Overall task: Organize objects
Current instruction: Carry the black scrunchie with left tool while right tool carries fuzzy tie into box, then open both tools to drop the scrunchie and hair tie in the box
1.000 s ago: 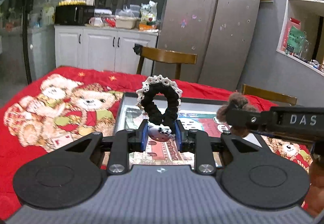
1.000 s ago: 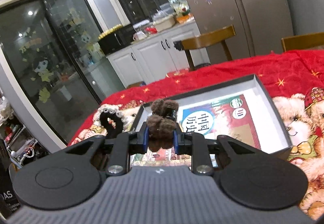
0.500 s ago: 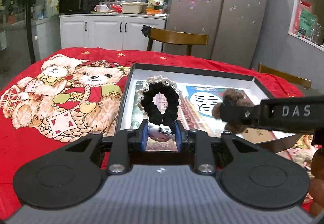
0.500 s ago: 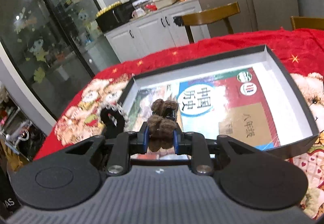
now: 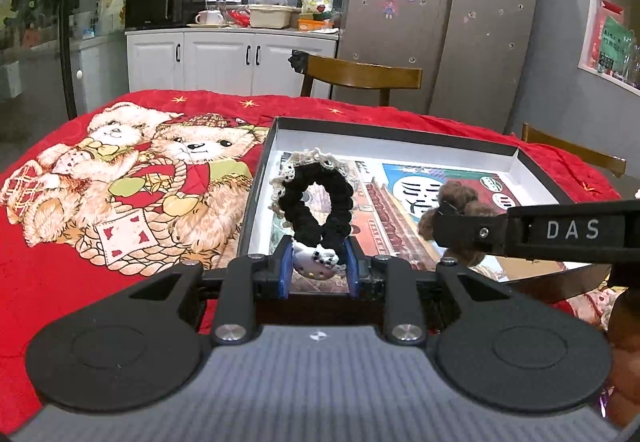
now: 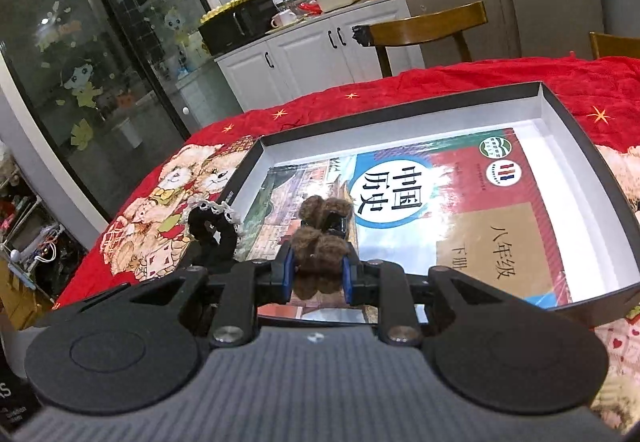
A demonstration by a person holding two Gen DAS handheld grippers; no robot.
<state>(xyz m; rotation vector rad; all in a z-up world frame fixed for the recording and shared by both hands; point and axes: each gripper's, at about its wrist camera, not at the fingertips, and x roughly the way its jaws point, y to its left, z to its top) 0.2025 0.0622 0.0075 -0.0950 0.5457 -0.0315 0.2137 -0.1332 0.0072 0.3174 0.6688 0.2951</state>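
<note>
- L gripper (image 5: 316, 266): I read it clamped on a black scrunchie (image 5: 314, 202) w/ cream lace trim; pads pinch its lower end at a small white cat charm (image 5: 314, 263), loop stands upright above the fingers.
- Scrunchie hangs over the near-left corner of the open box (image 5: 400, 132), apart from the floor of it.
- R gripper (image 6: 318, 268): I read it clamped on a brown fuzzy hair clip (image 6: 320, 242); dark clip body shows at top of the fuzz.
- Clip sits over the near edge of the box, above the textbook (image 6: 440, 202) lying flat inside.
- Box: dark outer walls, white inner walls, rests on red bear-print cloth (image 5: 120, 182) covering the desk.
- From L cam, R gripper's finger crosses frame from the right w/ the clip at its tip, just beside the scrunchie; not touching.
- Bkgd: wooden chair (image 5: 360, 76), white cabinets (image 5: 224, 60), steel fridge (image 5: 440, 14).
</note>
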